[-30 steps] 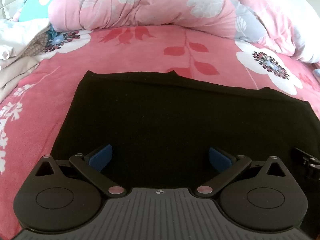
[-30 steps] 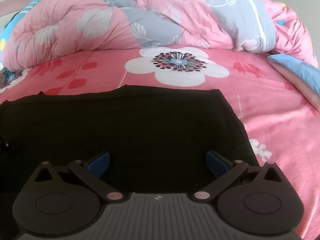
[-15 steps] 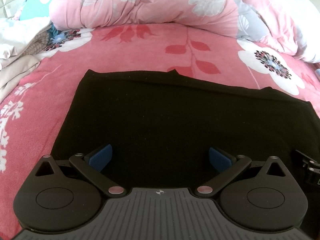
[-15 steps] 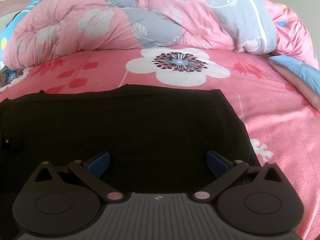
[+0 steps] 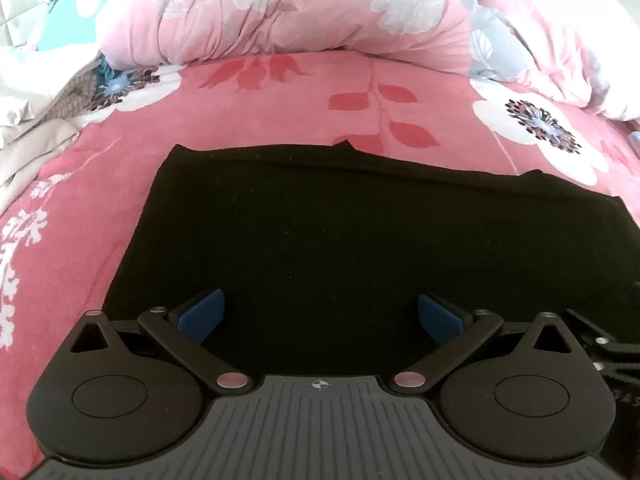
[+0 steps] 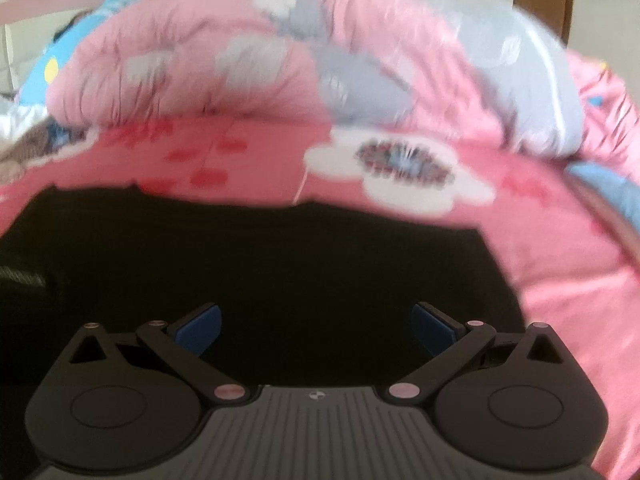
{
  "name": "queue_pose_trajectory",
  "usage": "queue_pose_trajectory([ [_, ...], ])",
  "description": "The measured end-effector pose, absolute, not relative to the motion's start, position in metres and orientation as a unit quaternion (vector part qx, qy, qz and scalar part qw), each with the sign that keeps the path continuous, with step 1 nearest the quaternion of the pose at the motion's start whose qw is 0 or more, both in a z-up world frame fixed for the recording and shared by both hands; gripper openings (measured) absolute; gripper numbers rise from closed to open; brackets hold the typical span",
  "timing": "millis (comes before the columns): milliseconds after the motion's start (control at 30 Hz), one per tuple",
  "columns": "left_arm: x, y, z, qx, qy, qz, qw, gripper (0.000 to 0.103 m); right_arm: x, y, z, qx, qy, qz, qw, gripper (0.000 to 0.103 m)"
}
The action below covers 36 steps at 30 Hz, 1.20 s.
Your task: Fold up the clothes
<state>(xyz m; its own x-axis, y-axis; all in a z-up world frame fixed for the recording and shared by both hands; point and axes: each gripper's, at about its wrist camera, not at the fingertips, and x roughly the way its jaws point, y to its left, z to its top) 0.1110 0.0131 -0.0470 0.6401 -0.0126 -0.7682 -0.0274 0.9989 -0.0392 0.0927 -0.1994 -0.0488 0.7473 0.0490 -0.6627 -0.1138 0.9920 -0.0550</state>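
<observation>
Left wrist view: the left gripper [image 5: 318, 316] hangs over the black garment [image 5: 340, 232], jaws wide apart, nothing between them. The garment lies flat on the bed [image 5: 280, 108], a crumpled duvet [image 5: 300, 12] along the far edge. Right wrist view, blurred: the right gripper [image 6: 316, 322], jaws apart, over the garment's right portion [image 6: 280, 264].

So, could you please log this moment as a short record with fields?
surface: bed with pink floral sheet
garment: black cloth, lying flat on the sheet
left gripper: open, over the cloth, holding nothing
right gripper: open, over the cloth, holding nothing
behind: bunched pink quilt
image quality: right wrist view blurred
</observation>
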Motion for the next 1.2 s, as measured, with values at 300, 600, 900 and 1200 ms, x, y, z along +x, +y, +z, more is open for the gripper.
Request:
queue_pose_trajectory([
  [300, 0.101, 0.018, -0.035, -0.032, 0.416, 0.012, 0.909, 0.103, 0.089, -0.202, -0.059, -0.039, 0.339, 0.053, 0.939, 0.103],
  [600, 0.059, 0.019, -0.008, -0.041, 0.367, 0.004, 0.929, 0.103, 0.086, -0.203, -0.061, -0.038, 0.328, 0.054, 0.942, 0.103],
  [900, 0.016, 0.021, 0.007, -0.078, 0.292, -0.021, 0.953, 0.103, 0.085, -0.203, -0.061, -0.035, 0.323, 0.055, 0.944, 0.103],
  [1200, -0.03, 0.039, -0.003, -0.049, 0.278, 0.011, 0.959, 0.103, 0.083, -0.204, -0.061, -0.031, 0.32, 0.056, 0.945, 0.103],
])
